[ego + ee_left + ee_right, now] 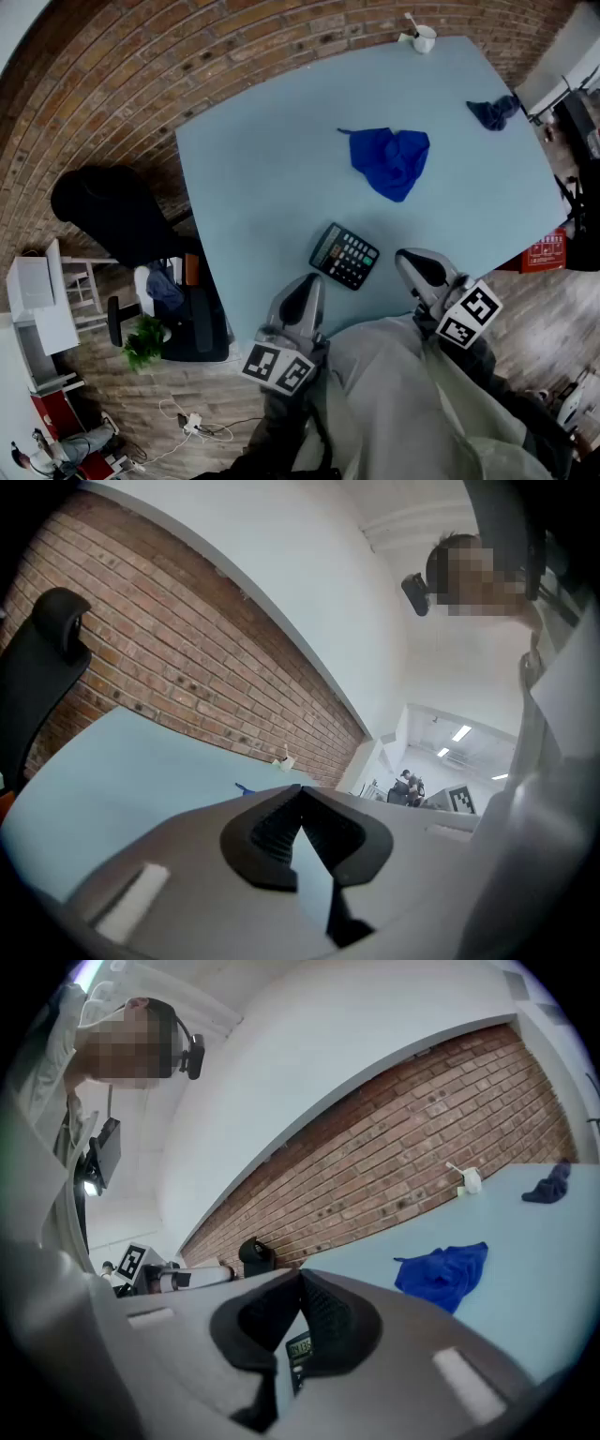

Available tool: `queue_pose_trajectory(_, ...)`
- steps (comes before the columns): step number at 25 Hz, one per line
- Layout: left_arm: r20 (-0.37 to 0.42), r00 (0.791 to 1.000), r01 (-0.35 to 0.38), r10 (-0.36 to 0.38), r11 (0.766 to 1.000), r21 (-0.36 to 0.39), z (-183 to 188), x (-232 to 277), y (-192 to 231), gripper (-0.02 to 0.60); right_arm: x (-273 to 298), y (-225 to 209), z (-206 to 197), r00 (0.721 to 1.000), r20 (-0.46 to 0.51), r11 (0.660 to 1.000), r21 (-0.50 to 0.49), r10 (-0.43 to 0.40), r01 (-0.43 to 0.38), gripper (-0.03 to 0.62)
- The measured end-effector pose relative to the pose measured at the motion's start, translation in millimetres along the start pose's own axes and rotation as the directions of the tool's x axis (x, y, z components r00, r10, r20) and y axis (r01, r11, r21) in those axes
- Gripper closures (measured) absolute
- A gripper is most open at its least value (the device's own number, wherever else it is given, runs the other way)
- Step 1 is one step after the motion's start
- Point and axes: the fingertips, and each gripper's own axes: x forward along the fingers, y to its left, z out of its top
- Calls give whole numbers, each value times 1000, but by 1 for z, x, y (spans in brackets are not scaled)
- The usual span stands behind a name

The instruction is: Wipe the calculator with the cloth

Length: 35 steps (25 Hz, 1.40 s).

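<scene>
Table: I see a pale blue table (262,169) with a red brick wall behind its far edge; everything for the job lies on it.
Chair: a black office chair (103,211) stands off the table's edge at 9 o'clock.
Left gripper: my grey left gripper (304,292) hovers over the near edge, at 7 o'clock from the calculator. Its jaws are clenched with nothing between them, and only bare table shows through the slit below the pads.
Right gripper: my grey right gripper (419,265) sits at 3 o'clock from the calculator, near it but not touching. Its jaws are clenched on nothing, and I glimpse the calculator's display beyond them.
Cloth: the crumpled bright blue cloth (389,159) lies near mid-table, at 1 o'clock from the calculator and clear of both grippers.
Calculator: the black desk calculator with pale keys (344,255) lies flat and skewed at the table's 6 o'clock, between the two grippers.
Second cloth: a small dark blue rag (492,112) lies bunched at 2 o'clock, by the table's edge.
Cup: a small white cup (424,39) stands at the far corner, at 1 o'clock.
</scene>
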Motion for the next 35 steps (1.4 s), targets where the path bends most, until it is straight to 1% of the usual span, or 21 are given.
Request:
queue_pose_trajectory(5,-7,1000,2,-2,1000,-15,-3,1,2,575,1,1,-4,1000,-8,1000,0,0,0,599)
queue_pose_trajectory(10,2,1000,-17,17,999,-35,-3,-1,10,575,9,4,-6,1000,-20,1000,-8,22,-23,599)
queue_pose_trajectory(16,5,999,-38,39,996,-75,-8,0,19,575,15,0,-6,999,-10,999,-28,40,-40,599)
queue_pose_trajectory(18,-3,999,-47,47,996,-75,-10,1,24,575,17,-7,-9,999,-31,997,-69,30,-32,599)
queue_pose_trajectory(20,-24,998,-53,52,997,-59,-15,3,30,575,21,-20,-14,997,-75,989,-147,4,-15,599)
queue_pose_trajectory(24,-82,995,-62,61,998,-11,-35,15,49,572,38,-67,-21,984,-170,953,-302,-50,-4,592)
queue_pose_trajectory(25,-101,993,-65,64,998,-1,-40,19,55,564,45,-83,-21,980,-184,945,-328,-73,9,563)
queue_pose_trajectory(26,-122,990,-66,67,998,10,-45,23,59,549,52,-100,-21,974,-203,936,-351,-105,28,482)
queue_pose_trajectory(27,-145,987,-67,70,998,22,-51,27,64,532,59,-118,-23,962,-232,925,-378,-143,46,406)
queue_pose_trajectory(28,-171,983,-67,71,997,32,-57,32,68,510,67,-136,-25,947,-267,909,-412,-181,57,344)
queue_pose_trajectory(29,-197,978,-67,73,997,37,-63,36,73,481,75,-153,-29,928,-304,891,-450,-215,59,306)
queue_pose_trajectory(30,-221,973,-68,75,997,37,-69,41,78,446,83,-168,-32,907,-342,871,-488,-244,50,279)
queue_pose_trajectory(31,-243,967,-70,76,997,34,-75,45,83,406,91,-182,-35,885,-383,851,-524,-267,30,265)
queue_pose_trajectory(32,-265,961,-73,78,997,31,-81,49,88,382,99,-194,-40,858,-426,830,-557,-285,-1,250)
queue_pose_trajectory(33,-290,954,-76,81,997,29,-87,53,93,358,106,-204,-46,828,-474,809,-587,-300,-43,236)
queue_pose_trajectory(34,-317,945,-78,82,997,27,-93,56,98,323,113,-214,-54,793,-523,788,-609,-313,-91,232)
queue_pose_trajectory(35,-345,935,-79,82,997,24,-100,59,102,302,120,-223,-62,755,-570,769,-624,-325,-140,232)
